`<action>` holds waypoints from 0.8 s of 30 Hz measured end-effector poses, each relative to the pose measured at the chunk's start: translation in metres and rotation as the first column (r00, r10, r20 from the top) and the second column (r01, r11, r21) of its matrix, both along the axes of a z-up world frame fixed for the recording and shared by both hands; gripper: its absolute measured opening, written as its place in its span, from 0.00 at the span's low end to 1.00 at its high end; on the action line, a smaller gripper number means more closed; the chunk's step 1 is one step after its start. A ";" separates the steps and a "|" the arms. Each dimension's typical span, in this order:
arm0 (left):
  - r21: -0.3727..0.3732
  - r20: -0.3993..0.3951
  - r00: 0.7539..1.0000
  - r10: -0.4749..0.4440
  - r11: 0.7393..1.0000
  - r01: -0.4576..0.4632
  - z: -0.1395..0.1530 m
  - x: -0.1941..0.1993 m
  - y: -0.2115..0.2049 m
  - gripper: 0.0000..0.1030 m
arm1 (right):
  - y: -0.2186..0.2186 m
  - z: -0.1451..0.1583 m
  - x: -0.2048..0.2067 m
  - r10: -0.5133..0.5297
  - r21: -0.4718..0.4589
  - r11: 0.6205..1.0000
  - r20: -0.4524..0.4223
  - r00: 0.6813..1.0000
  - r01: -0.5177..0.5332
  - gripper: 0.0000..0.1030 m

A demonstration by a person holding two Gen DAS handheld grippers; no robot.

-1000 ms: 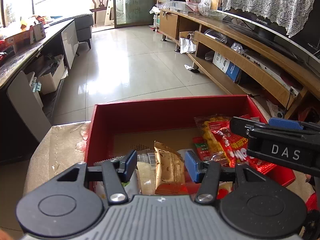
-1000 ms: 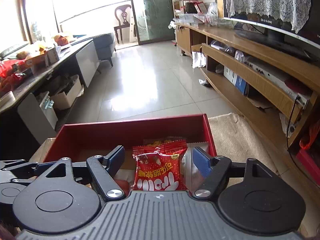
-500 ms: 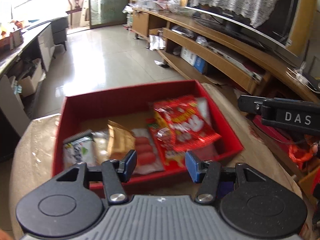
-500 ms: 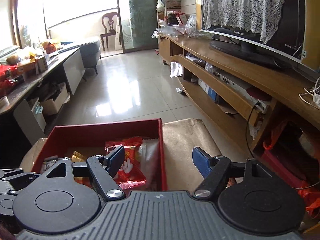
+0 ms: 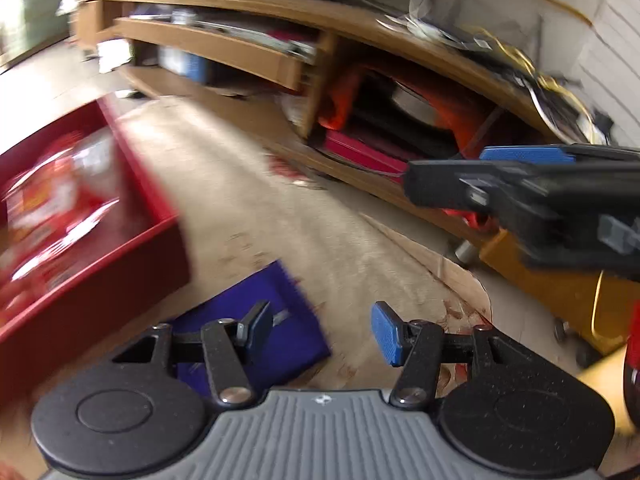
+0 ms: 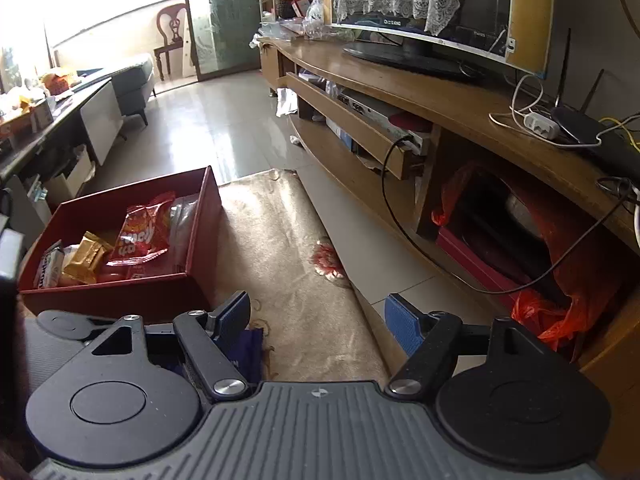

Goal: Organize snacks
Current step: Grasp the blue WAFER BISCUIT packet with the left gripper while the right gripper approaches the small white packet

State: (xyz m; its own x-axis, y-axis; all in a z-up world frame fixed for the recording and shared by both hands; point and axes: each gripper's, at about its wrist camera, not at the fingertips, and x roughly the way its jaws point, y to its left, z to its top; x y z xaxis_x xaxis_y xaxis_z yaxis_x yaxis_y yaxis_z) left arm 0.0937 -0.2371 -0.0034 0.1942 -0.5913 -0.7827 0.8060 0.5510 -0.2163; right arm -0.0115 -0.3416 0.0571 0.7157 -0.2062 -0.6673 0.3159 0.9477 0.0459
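Right hand-held gripper (image 6: 318, 318) fills the bottom of the view, jaws spread wide, blue pads (image 6: 402, 322) facing each other with nothing between them. Under its left finger, a dark blue packet (image 6: 246, 350) lies on the beige patterned cloth (image 6: 280, 240), mostly hidden by the linkage. Up and to the left sits the red box (image 6: 120, 298), open-topped, on that same cloth. Inside: a red snack bag (image 6: 142, 232) leaning toward the right wall, a gold wrapper (image 6: 86, 260) beside it, a pale bar (image 6: 50, 268) at the left end. At far left, part of the left hand-held gripper (image 6: 60, 334) just shows. Off right, the wooden TV stand (image 6: 440, 104) runs along the wall.
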 end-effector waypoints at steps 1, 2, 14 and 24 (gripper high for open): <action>0.010 -0.003 1.000 -0.018 1.000 0.018 -0.003 0.003 -0.008 0.48 | -0.004 -0.002 -0.003 -0.002 0.006 1.000 -0.003 1.000 0.002 0.77; 0.020 -0.012 0.999 -0.033 0.999 0.034 -0.008 0.008 -0.015 0.48 | -0.007 -0.003 -0.006 -0.002 0.013 1.000 -0.006 1.000 0.002 0.77; 0.054 -0.053 0.998 0.016 0.998 -0.014 -0.014 0.018 0.001 0.49 | -0.011 -0.003 -0.014 0.030 0.050 0.998 0.007 1.000 -0.030 0.77; 0.062 -0.107 0.989 0.103 0.993 -0.097 0.000 -0.020 0.068 0.54 | 0.010 0.013 -0.027 0.070 0.055 0.996 0.043 0.997 -0.072 0.78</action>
